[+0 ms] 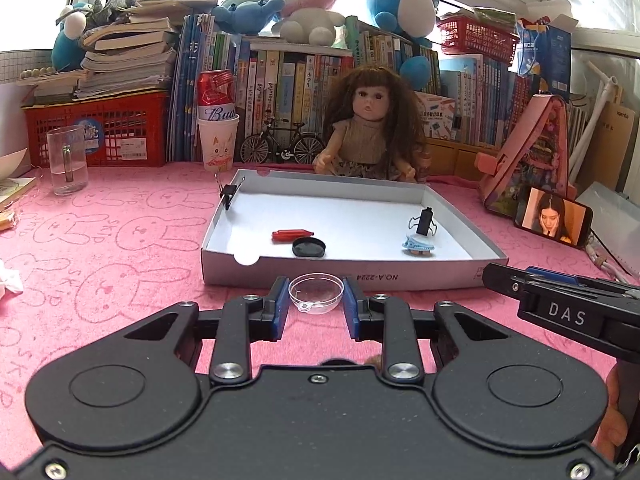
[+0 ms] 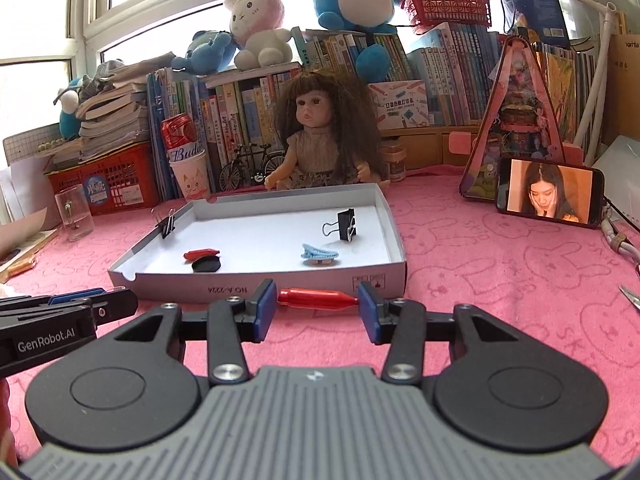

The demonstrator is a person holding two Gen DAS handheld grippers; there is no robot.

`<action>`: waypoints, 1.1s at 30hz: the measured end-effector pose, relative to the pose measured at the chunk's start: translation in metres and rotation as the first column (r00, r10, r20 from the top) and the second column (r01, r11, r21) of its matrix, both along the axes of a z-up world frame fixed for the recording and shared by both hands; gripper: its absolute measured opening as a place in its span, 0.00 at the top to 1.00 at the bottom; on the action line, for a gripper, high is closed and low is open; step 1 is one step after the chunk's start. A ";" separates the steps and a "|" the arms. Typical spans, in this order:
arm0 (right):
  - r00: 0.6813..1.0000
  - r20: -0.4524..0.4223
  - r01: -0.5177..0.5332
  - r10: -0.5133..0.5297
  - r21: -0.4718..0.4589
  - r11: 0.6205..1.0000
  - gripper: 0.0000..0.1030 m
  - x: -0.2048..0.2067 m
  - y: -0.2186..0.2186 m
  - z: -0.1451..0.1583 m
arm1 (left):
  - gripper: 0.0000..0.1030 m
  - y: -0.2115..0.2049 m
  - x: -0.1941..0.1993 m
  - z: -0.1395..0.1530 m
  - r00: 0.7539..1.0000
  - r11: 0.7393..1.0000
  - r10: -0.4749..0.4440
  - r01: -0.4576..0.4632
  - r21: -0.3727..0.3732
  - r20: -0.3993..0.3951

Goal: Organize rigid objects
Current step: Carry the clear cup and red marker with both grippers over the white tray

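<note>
My left gripper is shut on a clear plastic half-dome, held just in front of the white shallow box. My right gripper is shut on a red pen-like piece lengthwise, before the box's front wall. Inside the box lie a red piece, a black round lid, a blue hair clip and a black binder clip. Another binder clip grips the box's left wall. The right gripper's side shows in the left wrist view.
A pink bunny-print cloth covers the table. A doll, model bicycle, paper cup with can, glass mug, red crate and books stand behind. A phone leans at right. Scissors tip lies far right.
</note>
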State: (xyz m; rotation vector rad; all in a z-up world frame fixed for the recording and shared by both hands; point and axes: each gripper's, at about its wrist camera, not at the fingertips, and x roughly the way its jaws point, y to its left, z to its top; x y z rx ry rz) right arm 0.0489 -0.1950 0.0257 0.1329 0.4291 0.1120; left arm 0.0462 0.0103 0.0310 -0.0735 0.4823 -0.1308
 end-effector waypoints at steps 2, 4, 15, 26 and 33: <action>1.000 0.002 0.005 -0.005 0.004 1.000 0.52 0.005 -0.002 0.002 | 0.74 0.000 0.006 0.003 1.000 1.000 -0.001 0.001 0.003 0.005; 1.000 0.005 0.011 -0.011 0.004 1.000 0.52 0.008 -0.004 0.004 | 0.74 0.000 0.013 0.005 1.000 1.000 -0.003 0.003 0.004 0.009; 0.999 -0.013 0.031 -0.030 0.036 0.999 0.52 0.040 -0.017 0.012 | 0.74 0.005 0.056 0.016 1.000 1.000 0.006 -0.006 -0.021 0.004; 0.977 -0.208 -0.020 0.045 0.121 0.992 0.52 0.118 -0.043 0.028 | 0.74 0.018 0.131 0.036 0.996 0.999 -0.035 0.033 -0.035 -0.077; 0.953 -0.294 -0.024 0.074 0.170 0.985 0.52 0.154 -0.041 0.018 | 0.74 0.013 0.182 0.019 0.983 0.998 -0.037 0.027 -0.059 -0.177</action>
